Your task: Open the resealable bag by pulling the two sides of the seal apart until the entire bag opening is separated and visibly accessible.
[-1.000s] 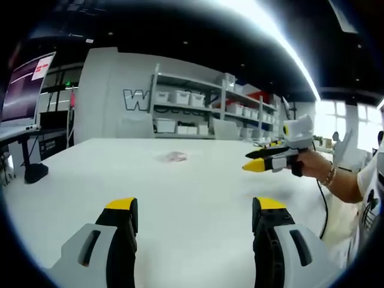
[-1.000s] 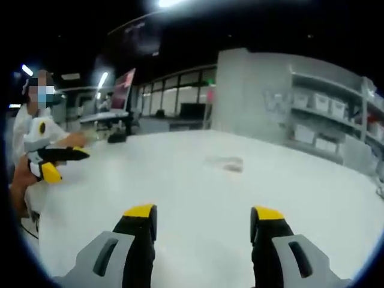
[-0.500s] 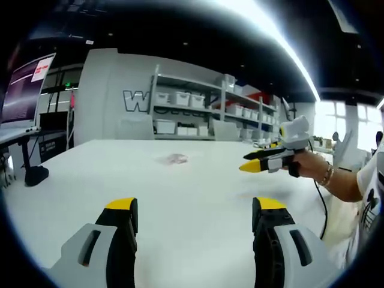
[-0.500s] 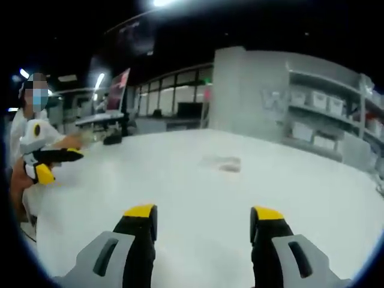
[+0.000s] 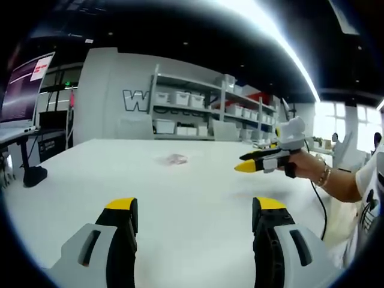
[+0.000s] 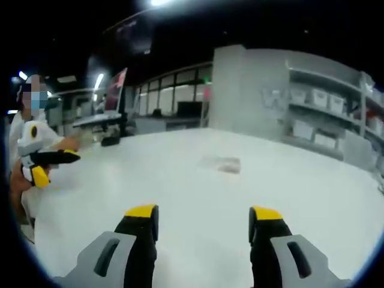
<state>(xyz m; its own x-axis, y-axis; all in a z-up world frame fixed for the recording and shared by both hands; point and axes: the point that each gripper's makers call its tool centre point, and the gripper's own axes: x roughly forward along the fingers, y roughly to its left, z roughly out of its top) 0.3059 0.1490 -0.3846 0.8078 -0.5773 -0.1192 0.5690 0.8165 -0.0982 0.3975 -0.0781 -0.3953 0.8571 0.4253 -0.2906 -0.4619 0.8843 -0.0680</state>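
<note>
So from my end, the biggest thing going is the white table (image 5: 180,198); it spreads across most of both views, and its top looks glossy under the ceiling light strip (image 5: 282,42); behind it in the left gripper view there's a grey wall with shelving (image 5: 204,105) stacked with white bins, and a monitor (image 5: 24,84) off on the left side; in the right gripper view I get the same shelving (image 6: 324,120) over on the right and a row of dark windows behind a desk.

Next down, the person: a hand (image 5: 306,165) with a bracelet on the wrist comes in from the right of the left gripper view, and in the right gripper view they're at the far left edge in a white top.

My left gripper (image 5: 195,207) has its 2 yellow-tipped jaws spread wide, nothing between them, hovering above the table; same gripper shows in the right gripper view at far left (image 6: 48,165), seen side-on. The right gripper (image 6: 204,213) is also gaping wide with nothing in it; in the left gripper view it's sideways (image 5: 255,162) in that hand, too side-on there to judge the gap.

Smallest: the resealable bag (image 5: 174,158); it lies flat on the table, well ahead of both tongs, touched by neither; in the right gripper view it's a faint clear patch (image 6: 223,163); too small to tell if the seal is parted.
</note>
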